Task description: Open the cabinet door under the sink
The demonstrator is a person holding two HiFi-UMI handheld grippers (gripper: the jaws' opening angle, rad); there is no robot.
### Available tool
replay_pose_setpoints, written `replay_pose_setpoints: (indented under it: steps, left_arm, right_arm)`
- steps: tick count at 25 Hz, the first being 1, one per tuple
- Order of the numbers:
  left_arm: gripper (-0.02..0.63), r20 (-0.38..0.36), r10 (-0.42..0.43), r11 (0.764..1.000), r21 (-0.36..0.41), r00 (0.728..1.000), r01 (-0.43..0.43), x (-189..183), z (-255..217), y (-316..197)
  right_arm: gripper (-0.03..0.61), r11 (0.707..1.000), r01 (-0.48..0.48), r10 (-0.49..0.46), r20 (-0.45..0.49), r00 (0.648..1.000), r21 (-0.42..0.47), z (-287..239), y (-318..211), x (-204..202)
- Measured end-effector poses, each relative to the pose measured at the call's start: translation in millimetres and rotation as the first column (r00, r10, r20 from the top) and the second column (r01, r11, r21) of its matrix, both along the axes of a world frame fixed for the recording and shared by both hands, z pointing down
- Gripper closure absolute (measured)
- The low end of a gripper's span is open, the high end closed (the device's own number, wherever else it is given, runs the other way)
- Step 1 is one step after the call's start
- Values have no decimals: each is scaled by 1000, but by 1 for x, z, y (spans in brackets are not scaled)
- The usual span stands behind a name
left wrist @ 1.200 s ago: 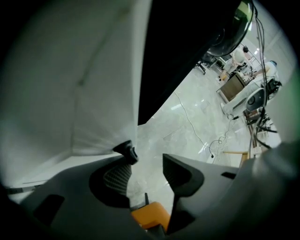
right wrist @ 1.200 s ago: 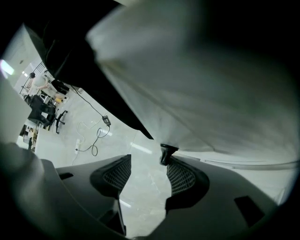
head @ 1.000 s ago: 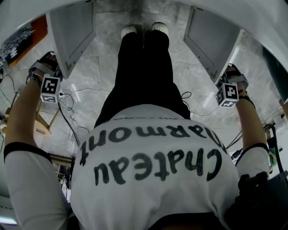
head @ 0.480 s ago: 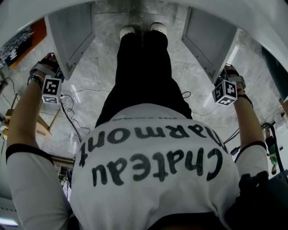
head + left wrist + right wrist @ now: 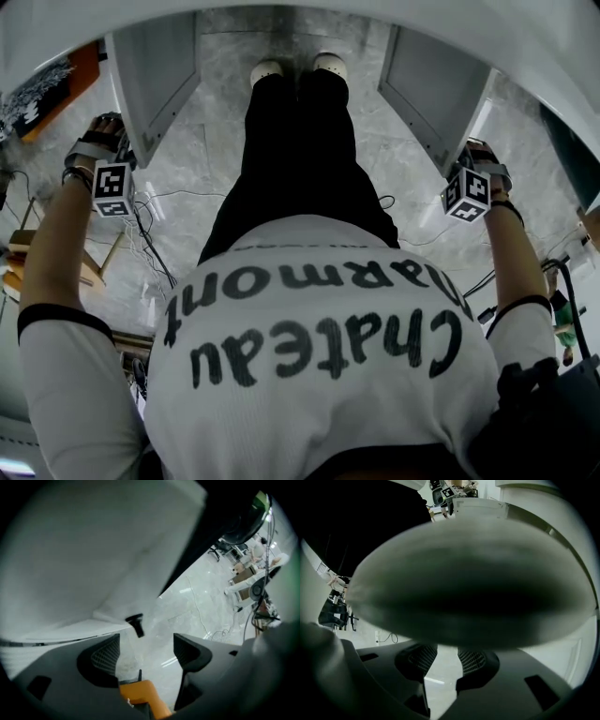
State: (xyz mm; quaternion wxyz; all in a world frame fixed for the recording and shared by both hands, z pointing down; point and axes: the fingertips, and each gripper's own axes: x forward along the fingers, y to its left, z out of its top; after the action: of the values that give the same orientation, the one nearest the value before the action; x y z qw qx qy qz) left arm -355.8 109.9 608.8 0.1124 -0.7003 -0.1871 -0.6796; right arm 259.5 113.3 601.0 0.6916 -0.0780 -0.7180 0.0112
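Two white cabinet doors stand swung out over the marble floor, the left door [image 5: 155, 75] and the right door [image 5: 431, 80]. My left gripper [image 5: 101, 142] hangs at the left door's outer edge, pointing down. In the left gripper view its jaws [image 5: 146, 644] are opening wide with nothing between the pads. A small black handle [image 5: 136, 624] on the white door [image 5: 93, 550] sits just beyond them. My right gripper [image 5: 478, 161] is at the right door's outer edge. Its jaws [image 5: 446, 651] stand narrow, their tips running under a large blurred dark door part [image 5: 473, 588].
The person's black trousers [image 5: 300, 141] and white shoes [image 5: 267, 67] fill the middle between the doors. Loose cables [image 5: 150, 230] lie on the floor at left, next to a wooden frame [image 5: 89, 262]. More cables [image 5: 487, 291] trail at right.
Both marker cubes have rolled a little and the right one has edged inward. Both hands stay at the doors' outer edges, and the doors remain swung out.
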Motion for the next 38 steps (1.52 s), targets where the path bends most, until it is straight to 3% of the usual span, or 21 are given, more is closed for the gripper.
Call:
replay_pose_setpoints:
  steps: [3,11,15,20,24,26,27,29,33,36,38]
  left_arm:
    - [279,-18,-77,995,55,997,78,4,-2,-18]
    - [282,-13,-71,990,125,997,72,-5,-11,-42]
    - [312,28,-142,978,160,990,136,-21,-21,-49]
    - [475,68,-223,945,260,972,198,-34,-41,-64]
    - [523,47,-355,881,350,934,317,-30,-63,-78]
    - [544,0,-433,826,402,902,396,-21,-79,-82]
    - [552,-29,-480,783,437,877,443,-18,-87,-86]
    - [557,-88,-581,667,517,809,536,-16,-100,-100]
    - [558,-226,-720,442,578,656,686,-10,-123,-127]
    - [558,-335,-763,306,566,553,765,-5,-145,-143]
    - [564,-405,-783,209,543,472,814,-1,-162,-153]
  right_arm:
    - [449,1000,-17,17,-5,1000,23,-1,-8,-2]
    - [451,999,-5,7,-36,999,47,-12,-14,1]
    - [466,997,-30,38,-100,994,74,-22,-22,23]
    - [541,976,-112,139,-137,981,189,-46,-51,42]
    - [551,947,-172,211,-121,970,273,-67,-68,48]
    - [552,936,-214,256,-123,959,281,-79,-64,49]
    - [552,926,-242,288,-124,950,290,-82,-63,53]
    - [552,886,-337,390,-120,913,320,-85,-64,65]
    - [552,737,-558,629,-84,773,381,-104,-75,88]
    - [552,654,-627,706,-41,707,423,-124,-86,104]
    - [552,582,-684,757,14,653,439,-139,-95,115]
